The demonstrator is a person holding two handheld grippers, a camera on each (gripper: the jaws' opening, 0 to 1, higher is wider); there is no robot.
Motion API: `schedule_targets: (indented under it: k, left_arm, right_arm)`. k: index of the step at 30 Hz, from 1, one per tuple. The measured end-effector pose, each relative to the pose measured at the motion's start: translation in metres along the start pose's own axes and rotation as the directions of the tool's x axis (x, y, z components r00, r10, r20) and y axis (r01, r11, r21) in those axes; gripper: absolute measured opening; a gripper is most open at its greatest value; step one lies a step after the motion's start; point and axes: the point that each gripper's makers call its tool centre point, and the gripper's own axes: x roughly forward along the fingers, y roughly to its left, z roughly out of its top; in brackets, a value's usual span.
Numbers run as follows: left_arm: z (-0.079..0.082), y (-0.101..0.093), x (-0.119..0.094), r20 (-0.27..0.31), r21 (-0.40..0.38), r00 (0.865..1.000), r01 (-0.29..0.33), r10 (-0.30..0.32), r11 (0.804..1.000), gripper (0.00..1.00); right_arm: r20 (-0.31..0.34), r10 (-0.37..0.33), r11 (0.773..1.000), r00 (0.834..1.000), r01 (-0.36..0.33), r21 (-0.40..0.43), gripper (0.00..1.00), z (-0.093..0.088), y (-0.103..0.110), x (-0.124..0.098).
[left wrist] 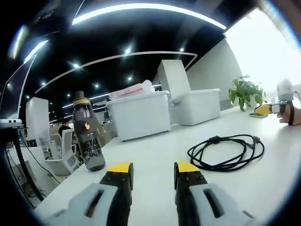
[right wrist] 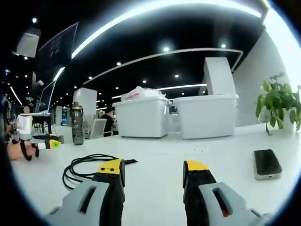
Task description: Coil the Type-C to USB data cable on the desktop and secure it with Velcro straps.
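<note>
A black data cable [left wrist: 229, 151] lies in a loose coil on the white desktop [left wrist: 155, 155], ahead and to the right of my left gripper [left wrist: 153, 169]. That gripper stands open with nothing between its yellow-tipped jaws. In the right gripper view the same cable [right wrist: 84, 167] lies ahead and to the left of my right gripper [right wrist: 154, 170], which is open and empty too. The right gripper [left wrist: 277, 108] also shows at the far right edge of the left gripper view, held by a hand. The left gripper [right wrist: 44, 143] shows at the left of the right gripper view.
A dark water bottle [left wrist: 88, 133] stands on the desk left of the left gripper. Two white storage bins [left wrist: 139, 113] sit at the back. A potted plant [left wrist: 245, 90] is at the back right. A phone [right wrist: 267, 163] lies right of the right gripper.
</note>
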Motion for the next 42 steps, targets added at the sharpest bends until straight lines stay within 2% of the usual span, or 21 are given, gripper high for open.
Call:
schedule_targets:
  k: [14,23,30,42]
  left_arm:
    - [-0.002,-0.001,-0.003,-0.005,0.002,1.0,-0.004,0.004,1.0,0.36]
    - [-0.002,0.002,-0.001,-0.006,-0.003,1.0,-0.01,0.01,1.0,0.36]
    - [-0.003,0.002,-0.002,-0.011,0.0,1.0,-0.018,0.018,1.0,0.36]
    - [-0.005,0.002,-0.003,-0.018,-0.001,1.0,-0.021,0.021,1.0,0.36]
  right_arm:
    - [0.002,0.001,1.0,1.0,-0.001,0.026,0.49,0.0,0.0,-0.001]
    - [0.031,-0.026,0.999,0.999,0.026,-0.022,0.49,0.007,-0.001,-0.004]
    - [0.045,-0.05,0.998,0.998,0.051,-0.025,0.49,0.011,-0.007,-0.005]
    - [0.041,-0.04,0.999,0.998,0.041,-0.029,0.49,0.01,-0.005,-0.004]
